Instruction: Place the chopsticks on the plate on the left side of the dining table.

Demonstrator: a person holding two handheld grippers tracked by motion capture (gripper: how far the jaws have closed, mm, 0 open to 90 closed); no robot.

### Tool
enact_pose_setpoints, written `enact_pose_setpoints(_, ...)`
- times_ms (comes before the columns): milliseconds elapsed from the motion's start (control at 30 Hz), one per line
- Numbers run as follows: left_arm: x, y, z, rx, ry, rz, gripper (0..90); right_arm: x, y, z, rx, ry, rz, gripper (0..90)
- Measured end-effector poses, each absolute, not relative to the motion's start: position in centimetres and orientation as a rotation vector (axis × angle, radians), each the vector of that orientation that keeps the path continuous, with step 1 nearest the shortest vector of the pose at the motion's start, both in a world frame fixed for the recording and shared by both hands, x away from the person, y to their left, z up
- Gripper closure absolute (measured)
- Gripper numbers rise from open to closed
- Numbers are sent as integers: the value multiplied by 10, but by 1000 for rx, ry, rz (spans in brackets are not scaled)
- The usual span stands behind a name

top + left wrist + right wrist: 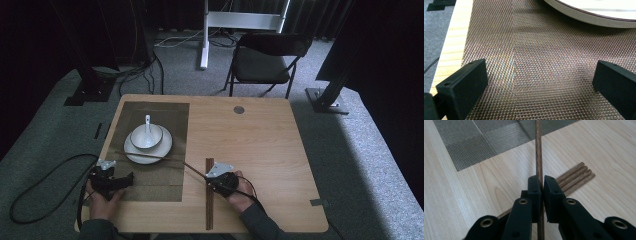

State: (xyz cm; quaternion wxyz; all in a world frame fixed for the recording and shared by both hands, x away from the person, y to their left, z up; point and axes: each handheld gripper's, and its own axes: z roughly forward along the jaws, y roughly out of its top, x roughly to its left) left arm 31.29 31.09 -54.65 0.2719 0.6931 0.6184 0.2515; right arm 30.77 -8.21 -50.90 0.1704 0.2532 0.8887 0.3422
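Right claw (541, 186) is clamped on one wooden chopstick (539, 150); jaws pinch it near its thick end and the stick runs away from the claw toward the woven placemat (486, 142); in the high view the right claw (214, 181) sits on the near middle of the bench (260, 140) and the held chopstick (165, 159) stretches left, its far tip reaching over the plate (134, 152) — can't tell whether it rests on the rim or hangs just above it.

Left claw (539, 82) has its jaws wide apart with nothing between them; it hovers low over the placemat (536, 62), plate edge (599, 17) just ahead; in the high view the left claw (112, 180) is at the mat's near left corner.

Progress, as I read it: place setting partly done — mat laid, plate on the mat, bowl (146, 137) on the plate, spoon (148, 126) in the bowl; first chopstick picked and on its way, not yet set down; its mate is left to fetch from the bundle of chopsticks (576, 176) lying on the bench just beside the right claw.

Count: one mat; one plate; one bowl; one spoon; one chopstick in the claw; four stick ends show in the bundle.
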Motion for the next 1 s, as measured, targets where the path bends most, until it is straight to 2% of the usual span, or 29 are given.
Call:
enact_pose_setpoints(500,313,311,-546,1866,1665,677,2,319,-77,-507,732,2492,966,843)
enact_pose_setpoints(1000,313,311,-546,1866,1665,677,2,326,-71,-488,709,2442,1020,843)
